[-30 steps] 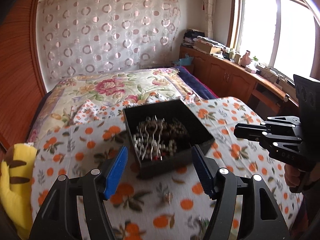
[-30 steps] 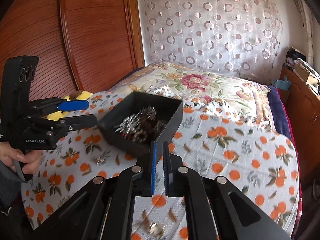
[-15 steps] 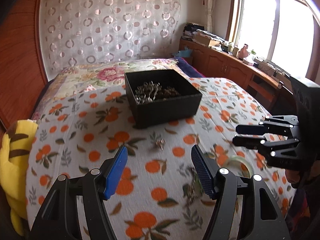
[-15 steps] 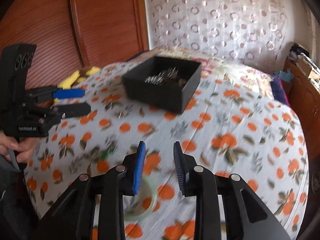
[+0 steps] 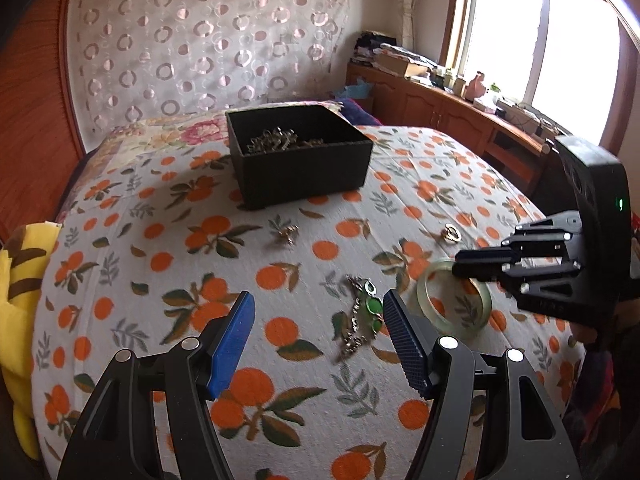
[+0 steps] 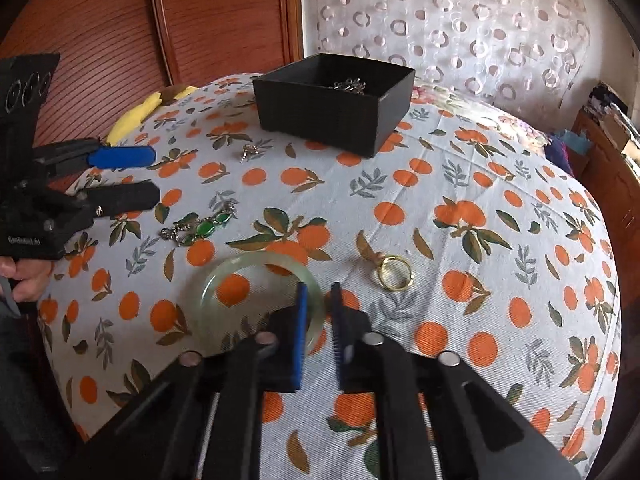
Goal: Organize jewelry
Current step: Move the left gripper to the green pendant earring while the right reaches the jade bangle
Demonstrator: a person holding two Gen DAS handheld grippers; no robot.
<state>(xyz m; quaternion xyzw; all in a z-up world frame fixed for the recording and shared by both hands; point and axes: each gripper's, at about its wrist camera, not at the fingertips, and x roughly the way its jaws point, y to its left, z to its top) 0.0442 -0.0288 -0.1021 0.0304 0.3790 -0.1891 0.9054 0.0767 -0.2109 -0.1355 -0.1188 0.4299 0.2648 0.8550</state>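
Observation:
A black box (image 5: 298,154) (image 6: 334,98) holding metal jewelry stands at the far side of the orange-print cloth. A pale green bangle (image 5: 454,302) (image 6: 260,298), a green-stone bracelet (image 5: 362,316) (image 6: 200,228), a gold ring (image 6: 394,272) (image 5: 450,234) and a small silver piece (image 5: 289,234) (image 6: 248,151) lie loose on the cloth. My left gripper (image 5: 318,338) is open, hovering just before the green-stone bracelet. My right gripper (image 6: 318,332) is open a little, its fingers straddling the bangle's near right rim; touching cannot be told.
A yellow plush toy (image 5: 20,280) lies at the cloth's left edge. A wooden wall panel (image 6: 224,16) stands behind the box. A wooden cabinet (image 5: 452,112) with clutter runs under the window on the right. A flowered bedspread (image 5: 160,136) lies beyond the cloth.
Both grippers have pulled back from the box and come down toward the near loose jewelry. The right gripper went from shut to open and now sits over the bangle's rim.

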